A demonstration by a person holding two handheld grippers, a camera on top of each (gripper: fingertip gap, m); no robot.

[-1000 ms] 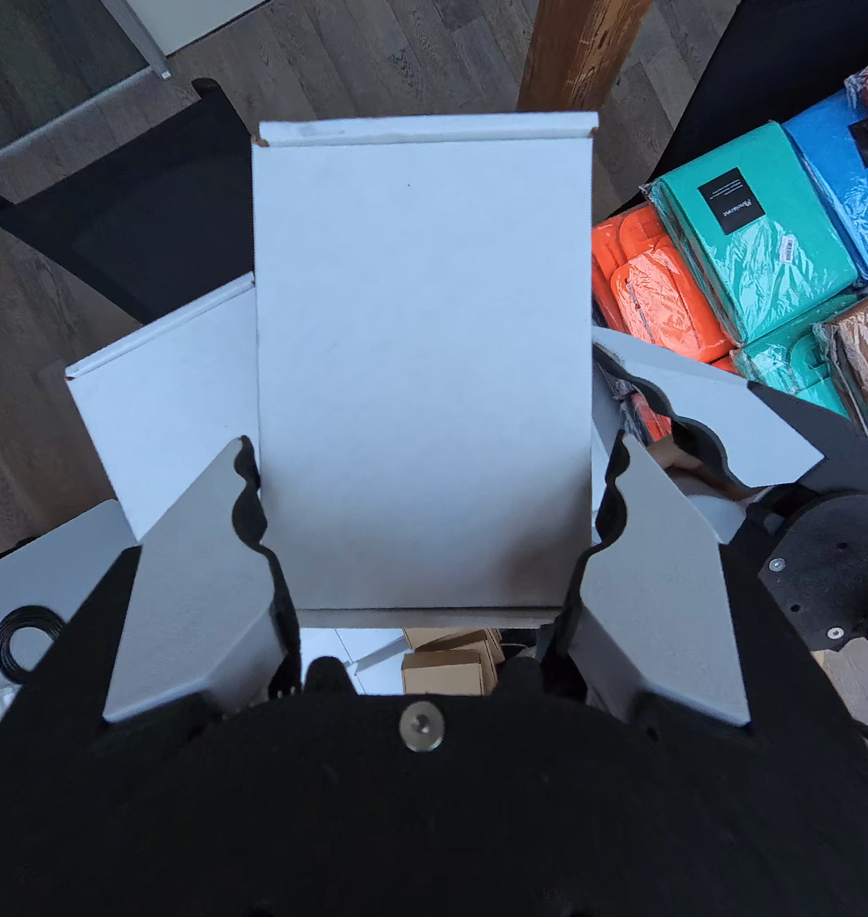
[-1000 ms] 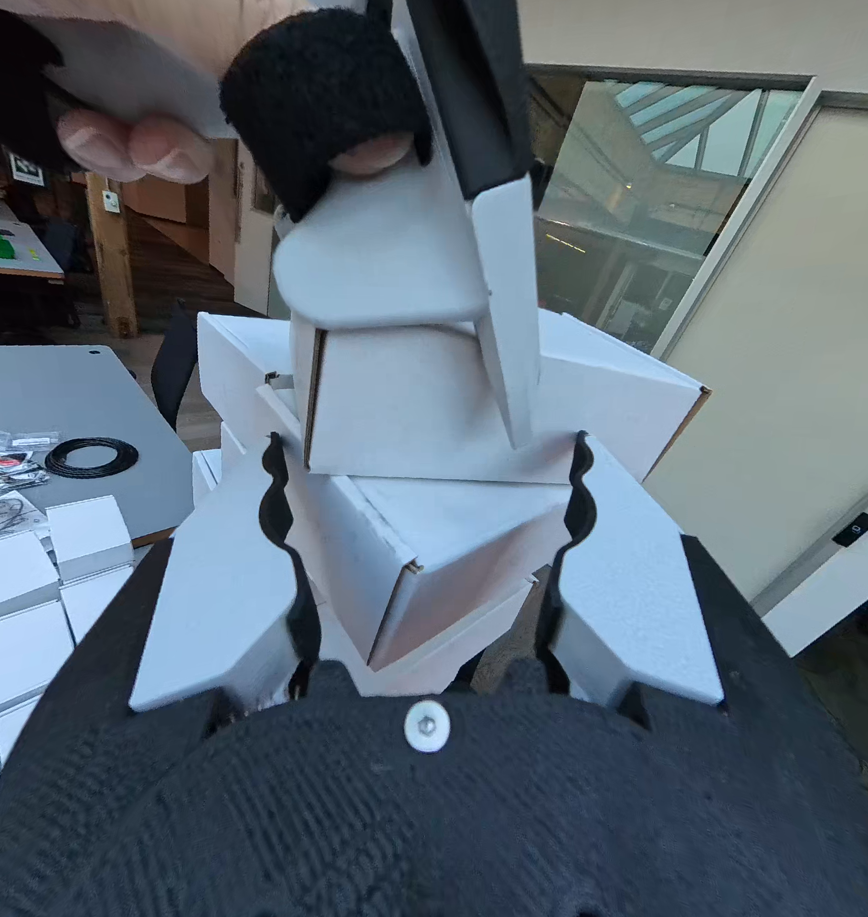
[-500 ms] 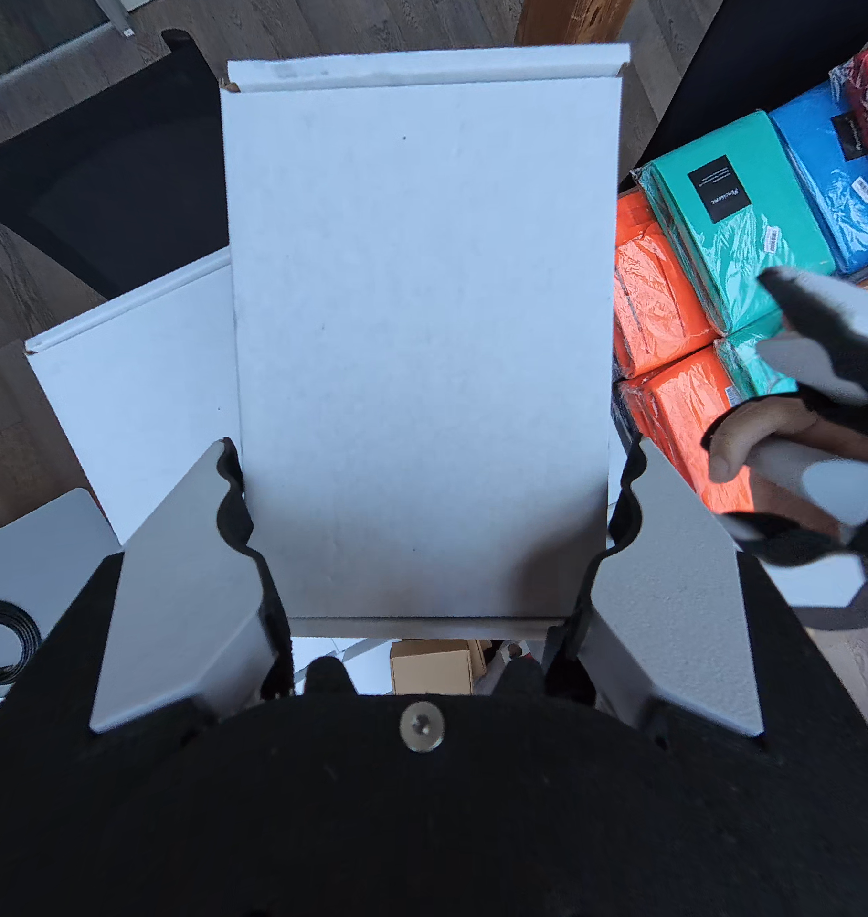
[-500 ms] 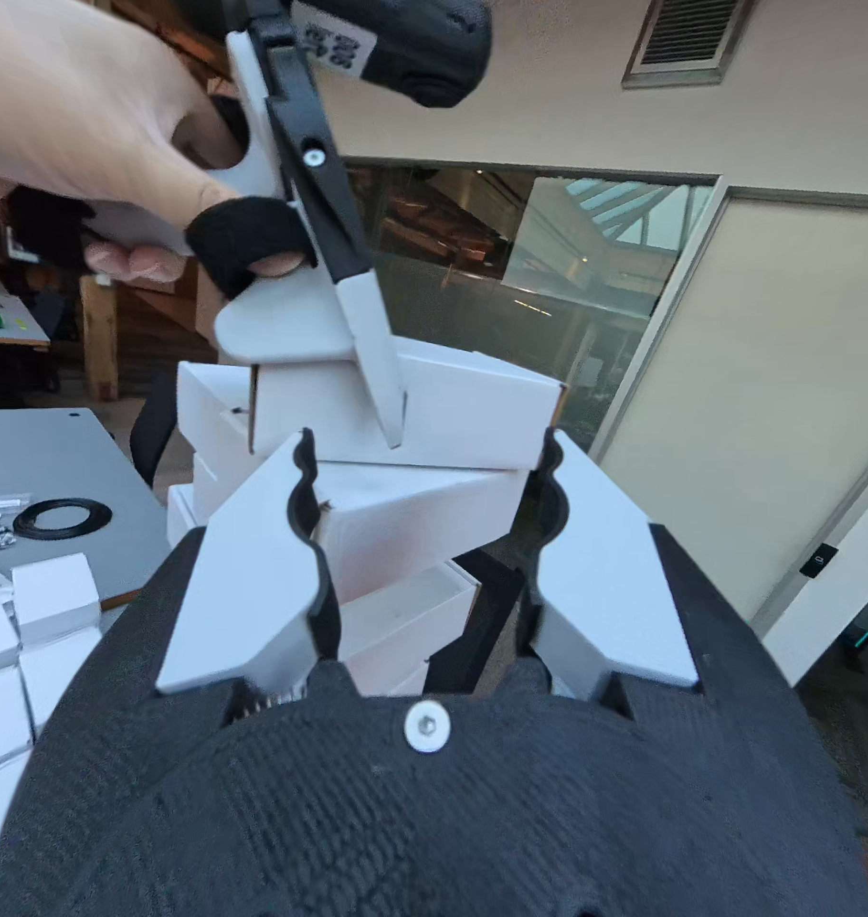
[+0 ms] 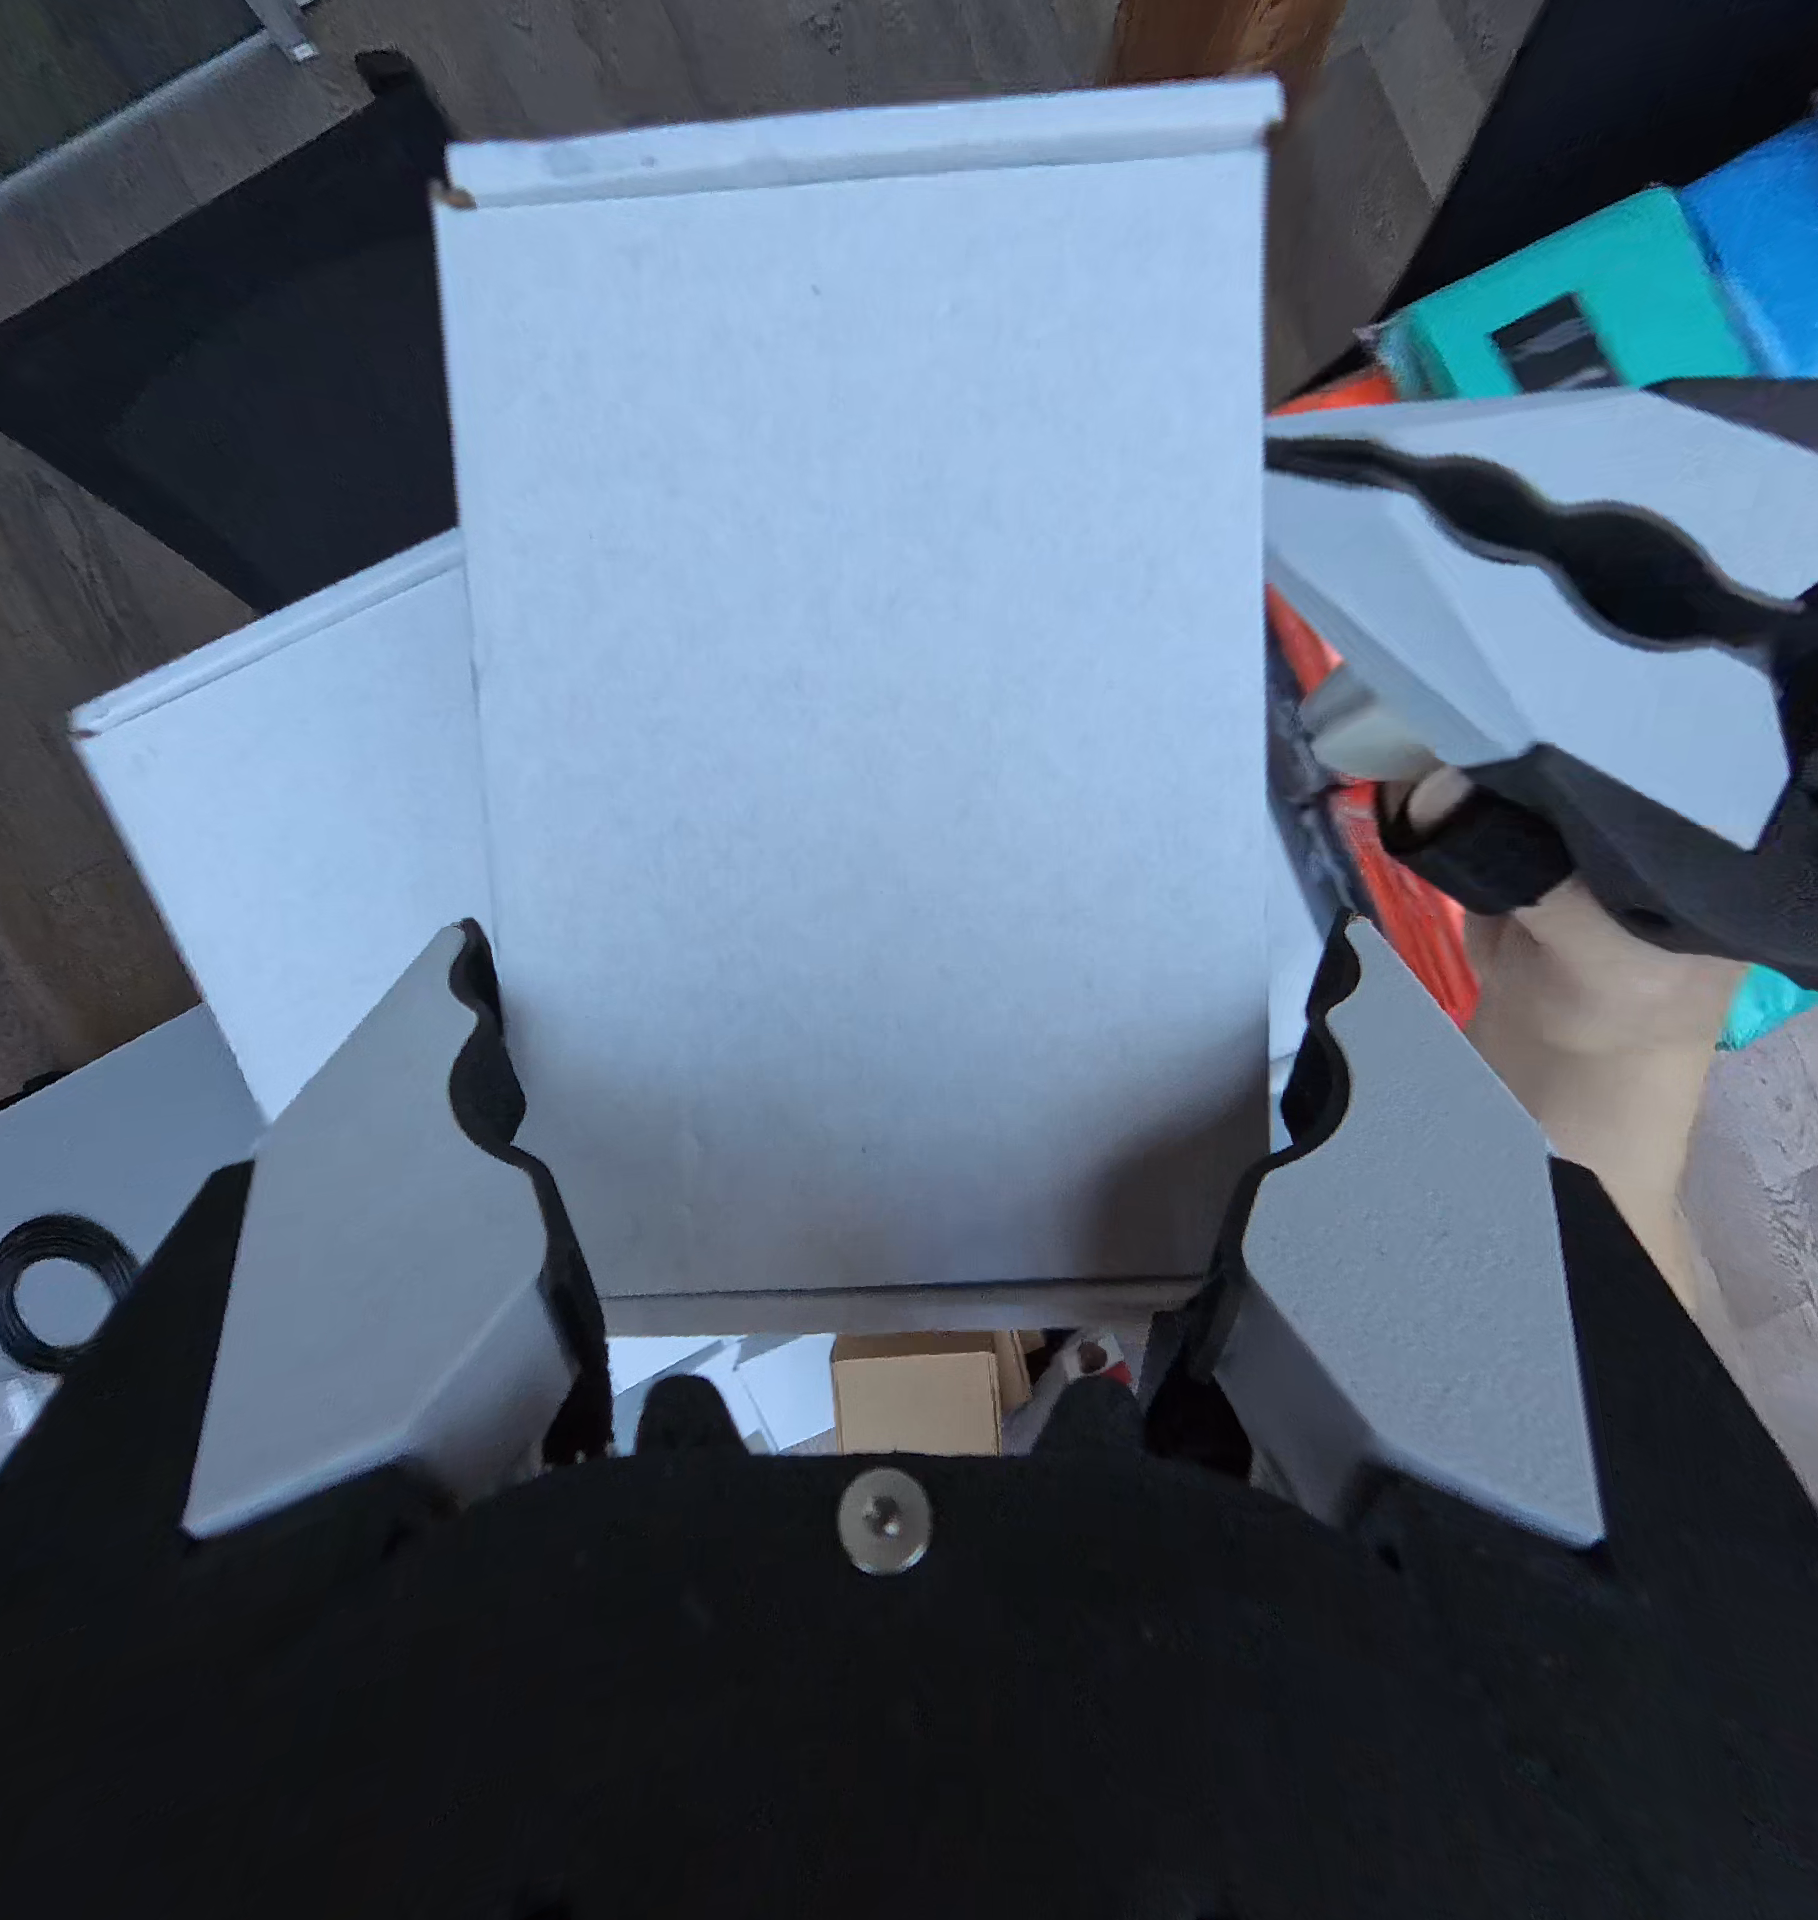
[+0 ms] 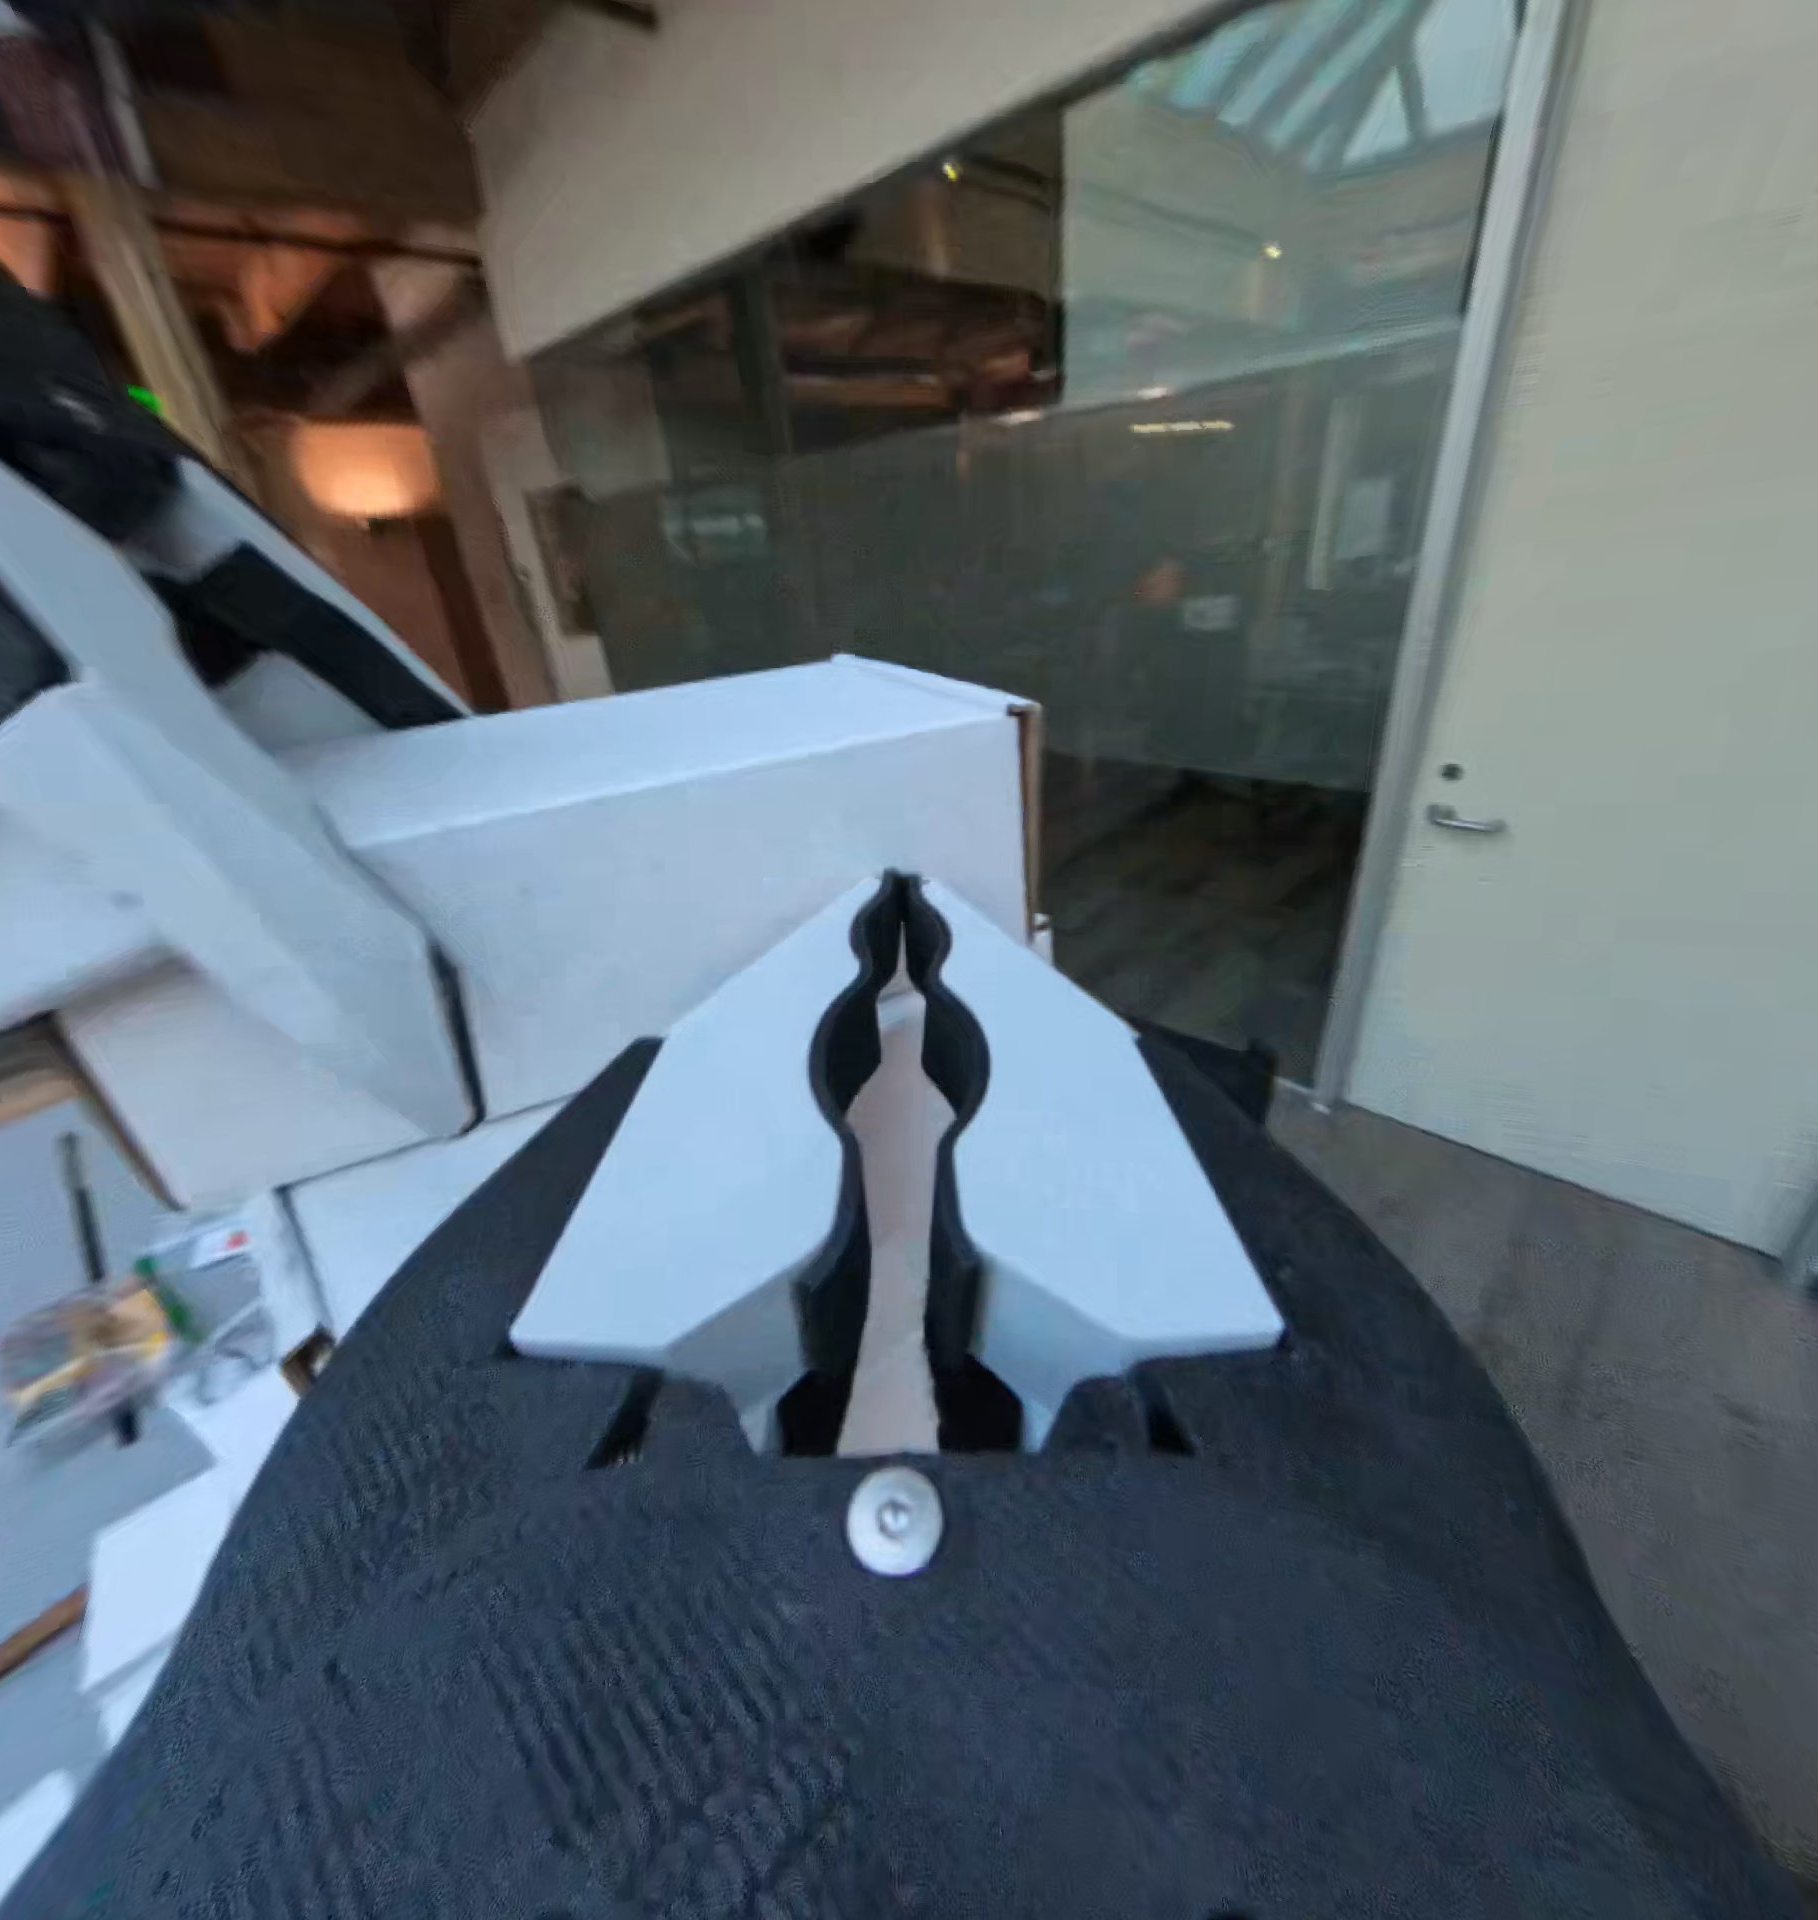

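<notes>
My left gripper (image 5: pixel 905 935) is shut on a white cardboard box (image 5: pixel 863 675), gripping its near end by both side walls and holding it in the air. A second white panel (image 5: pixel 292 831) juts out behind it at the left. My right gripper (image 6: pixel 903 904) is shut and empty. Its tips sit close to the lower right corner of the same box (image 6: pixel 676 831). In the left wrist view the right gripper (image 5: pixel 1507 582) comes in from the right, held by a hand, with its tip at the box's right edge. I cannot tell if it touches.
Wrapped teal (image 5: pixel 1570 301), blue (image 5: pixel 1767 229) and orange (image 5: pixel 1404 883) packs lie at the right. A grey table (image 5: pixel 53 1164) with a black cable coil (image 5: pixel 43 1288) is at the left. Small white boxes (image 6: pixel 157 1590) lie below. A glass wall and a door (image 6: pixel 1663 727) stand ahead.
My right gripper has let go of the box's lower part, pulled out to the box's right side and shut. My left gripper still holds the box.
</notes>
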